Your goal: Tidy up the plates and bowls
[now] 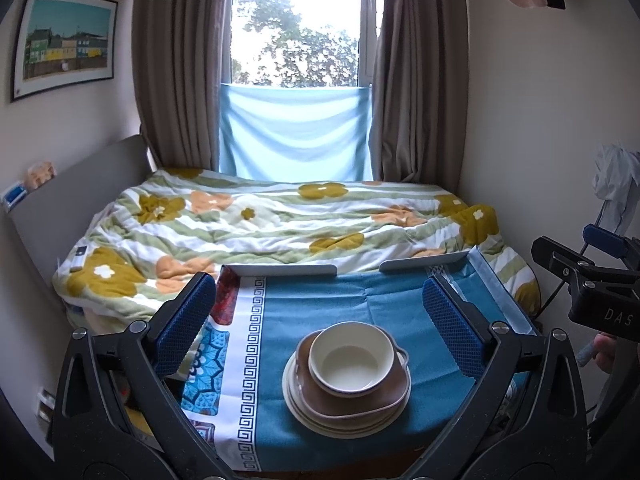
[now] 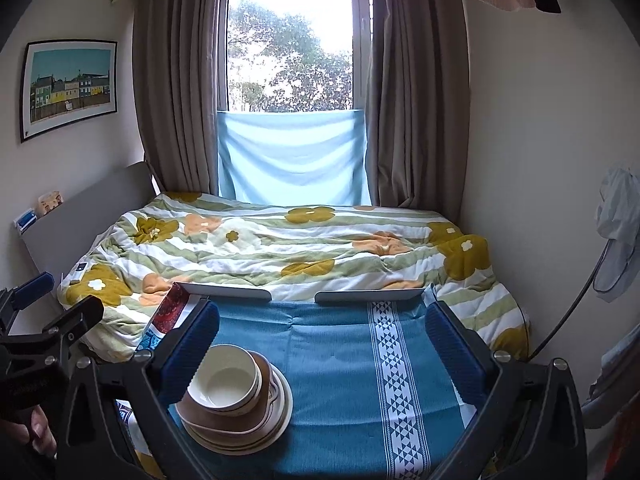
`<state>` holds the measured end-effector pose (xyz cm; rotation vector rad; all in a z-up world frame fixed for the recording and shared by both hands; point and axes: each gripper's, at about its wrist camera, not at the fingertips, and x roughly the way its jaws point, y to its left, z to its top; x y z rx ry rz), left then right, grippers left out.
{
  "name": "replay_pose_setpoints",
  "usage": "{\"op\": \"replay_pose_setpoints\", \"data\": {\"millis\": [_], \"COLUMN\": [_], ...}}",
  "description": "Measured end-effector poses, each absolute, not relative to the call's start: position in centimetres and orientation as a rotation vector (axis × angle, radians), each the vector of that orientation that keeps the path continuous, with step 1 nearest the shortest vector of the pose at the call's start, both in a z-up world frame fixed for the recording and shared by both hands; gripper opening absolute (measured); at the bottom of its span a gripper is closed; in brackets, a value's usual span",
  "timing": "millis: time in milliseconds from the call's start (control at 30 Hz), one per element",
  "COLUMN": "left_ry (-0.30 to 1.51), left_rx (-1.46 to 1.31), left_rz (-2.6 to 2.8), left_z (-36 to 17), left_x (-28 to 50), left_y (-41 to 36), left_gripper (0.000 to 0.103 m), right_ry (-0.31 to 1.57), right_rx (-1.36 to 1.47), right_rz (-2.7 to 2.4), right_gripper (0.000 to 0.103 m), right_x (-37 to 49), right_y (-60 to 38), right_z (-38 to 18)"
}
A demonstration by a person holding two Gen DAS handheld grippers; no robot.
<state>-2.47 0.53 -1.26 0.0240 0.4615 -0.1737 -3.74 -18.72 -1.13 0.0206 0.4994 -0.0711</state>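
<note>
Stack: a cream bowl [image 1: 352, 360] sits in a brown dish [image 1: 360, 400], which rests on cream plates [image 1: 316, 420], all nested upright.
Table: the blue tablecloth [image 1: 320, 304] bears the stack near its front edge; the floral quilt [image 1: 260, 224] lies beyond.
Left gripper [image 1: 320, 320]: fingers wide apart, empty, hovering just behind the stack.
Right gripper [image 2: 320, 348]: fingers wide apart, empty; stack beside its left finger [image 2: 192, 352], touching or not I cannot tell.

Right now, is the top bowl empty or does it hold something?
Empty. The bowl sits upright on the brown dish, and both views show its bare cream bottom with nothing inside.
</note>
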Motion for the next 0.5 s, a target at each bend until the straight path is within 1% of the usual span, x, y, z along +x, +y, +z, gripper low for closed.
{"op": "replay_pose_setpoints", "data": {"millis": [500], "left_ry": [0.456], "left_rx": [0.019], "left_rz": [-0.175], "left_z": [-0.98], "left_x": [-2.31], "left_y": [0.38], "left_gripper": [0.103], "right_ry": [0.496], "right_rx": [0.018], "right_rz": [-0.076], "right_gripper": [0.102], "right_x": [-3.36], "right_y": [-18.78], "right_z": [-0.83]}}
